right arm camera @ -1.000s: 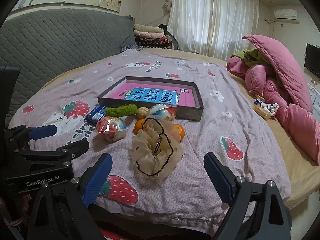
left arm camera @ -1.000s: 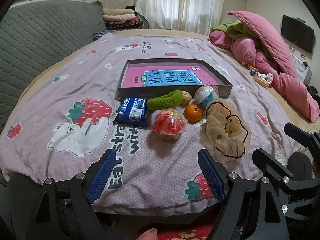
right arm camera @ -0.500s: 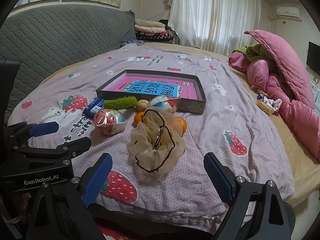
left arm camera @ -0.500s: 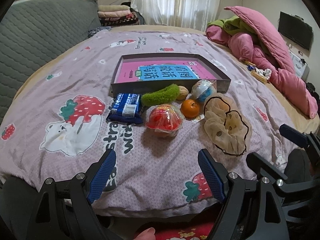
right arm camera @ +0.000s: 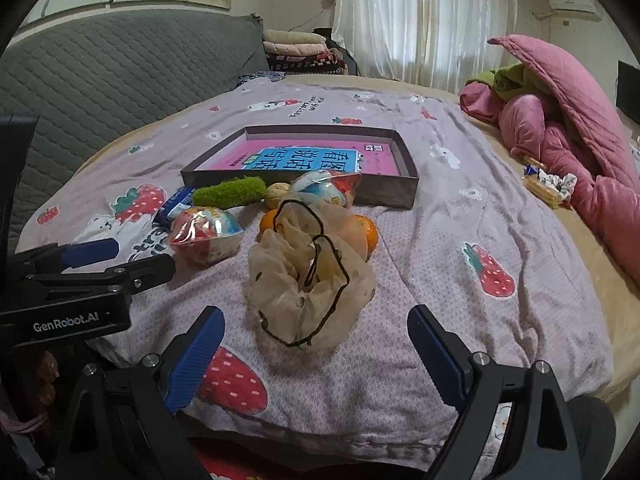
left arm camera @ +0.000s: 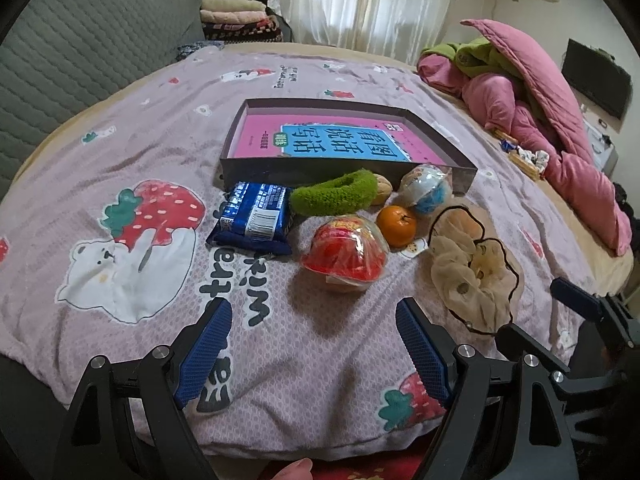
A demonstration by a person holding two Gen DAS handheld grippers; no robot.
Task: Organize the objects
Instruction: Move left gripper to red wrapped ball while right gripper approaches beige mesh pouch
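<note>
**A:** Clutter is sitting in a loose row on the bed (left arm camera: pixel 132 128), just in front of the near wall of the shallow box (left arm camera: pixel 304 170). Where are the grippers in all this?

**B:** The left gripper (left arm camera: pixel 316 344) is hanging low over the bedspread with its fingers spread wide and nothing between them. The right gripper (right arm camera: pixel 316 354) is doing the same, also spread and empty, and it is pointing at the beige scrunchie (right arm camera: pixel 310 276).

**A:** So which piece looks like the one to take?

**B:** I'm judging the wrapped red snack (left arm camera: pixel 346 252) is the left one's target, since it is lying nearest, almost centred ahead of the gap. The blue packet (left arm camera: pixel 254 220) is sitting off to its left, the green fuzzy roll (left arm camera: pixel 334 196) and a walnut (left arm camera: pixel 382 192) are lying against the box wall, and the orange (left arm camera: pixel 396 220) is touching neither.

**A:** How should the grab be going?

**B:** The wrapper is looking crinkly and slippery, so I'd be closing across the body, not the loose film edges. The bed is soft, so pressing down is likely sinking the thing, and coming in level seems better.

**A:** And the box?

**B:** It is holding a pink and blue book (left arm camera: pixel 332 144) flat on its floor, with room on top. Anything carried over is needing to clear the wall first. The blue-and-white wrapped ball (left arm camera: pixel 428 190) is resting against that wall, so I'd be steering clear of knocking it.
</note>
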